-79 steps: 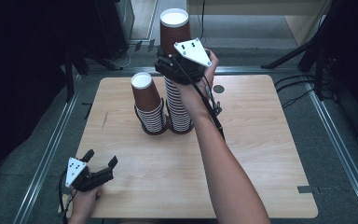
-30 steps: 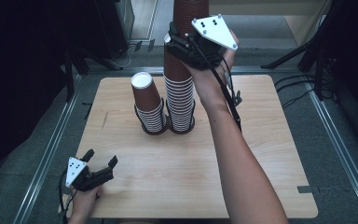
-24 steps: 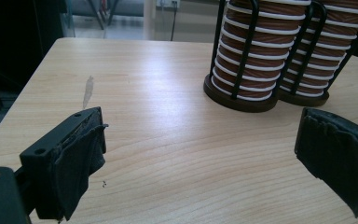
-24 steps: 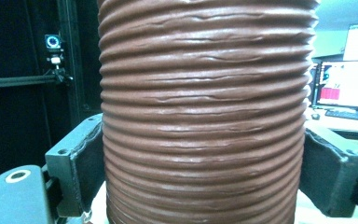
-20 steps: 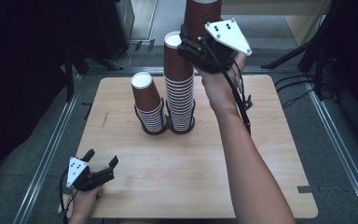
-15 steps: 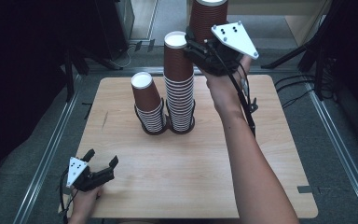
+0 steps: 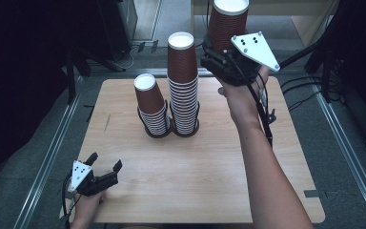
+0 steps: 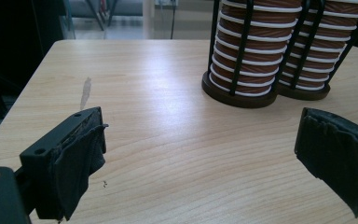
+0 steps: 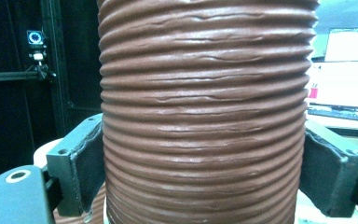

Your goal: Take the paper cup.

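Now my right gripper (image 7: 218, 57) pinches an upright lifted stack (image 7: 227, 24) above the table's (image 7: 209, 162) far edge, just right of the tall stack (image 7: 183, 86); my left gripper (image 7: 106, 168) idles spread near the front-left corner.

brown ribbed cups (image 7: 182, 62) with white insides, black wire holder (image 8: 242, 88), pale wood table (image 7: 195, 171)

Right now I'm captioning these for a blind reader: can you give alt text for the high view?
The right gripper holds a brown ribbed cup raised above a wooden table, beside two stacks of cups in a black wire holder. The left gripper rests open near the table's front left corner.
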The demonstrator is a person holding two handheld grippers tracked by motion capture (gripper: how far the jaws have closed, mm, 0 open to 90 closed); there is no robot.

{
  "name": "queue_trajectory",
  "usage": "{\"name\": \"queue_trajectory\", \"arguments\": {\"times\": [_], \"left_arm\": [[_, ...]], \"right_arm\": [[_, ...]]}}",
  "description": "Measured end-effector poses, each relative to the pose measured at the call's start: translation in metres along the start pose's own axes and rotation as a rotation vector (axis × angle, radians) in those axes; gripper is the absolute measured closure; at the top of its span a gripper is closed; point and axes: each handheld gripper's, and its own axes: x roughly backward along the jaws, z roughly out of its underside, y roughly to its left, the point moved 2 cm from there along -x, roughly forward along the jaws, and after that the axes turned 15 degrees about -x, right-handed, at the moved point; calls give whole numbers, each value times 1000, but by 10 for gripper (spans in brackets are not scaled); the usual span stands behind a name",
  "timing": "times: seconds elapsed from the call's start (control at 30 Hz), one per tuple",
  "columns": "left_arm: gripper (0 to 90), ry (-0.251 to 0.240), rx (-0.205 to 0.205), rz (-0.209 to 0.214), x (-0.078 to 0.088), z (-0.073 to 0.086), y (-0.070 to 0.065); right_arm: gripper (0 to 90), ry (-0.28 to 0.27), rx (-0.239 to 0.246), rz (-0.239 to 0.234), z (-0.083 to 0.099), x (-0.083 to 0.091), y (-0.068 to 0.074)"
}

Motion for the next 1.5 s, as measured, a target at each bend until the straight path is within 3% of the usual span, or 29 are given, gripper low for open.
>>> {"name": "queue_trajectory", "arguments": {"times": [0.57,0.93,1.13,1.2,1.5], "left_arm": [[24,5,-11,1,0,0,-1],[24,8,-17,2,-1,0,-2],[24,10,-17,1,-1,0,-2],[24,11,-24,1,-1,0,-2],[24,14,-19,4,-2,0,-1]], "right_arm": [[134,15,20,12,17,17,-21],[133,25,68,18,36,29,-35],[133,28,76,10,47,37,-38],[133,30,103,7,53,41,-39],[132,52,137,-7,72,53,-42]]}}
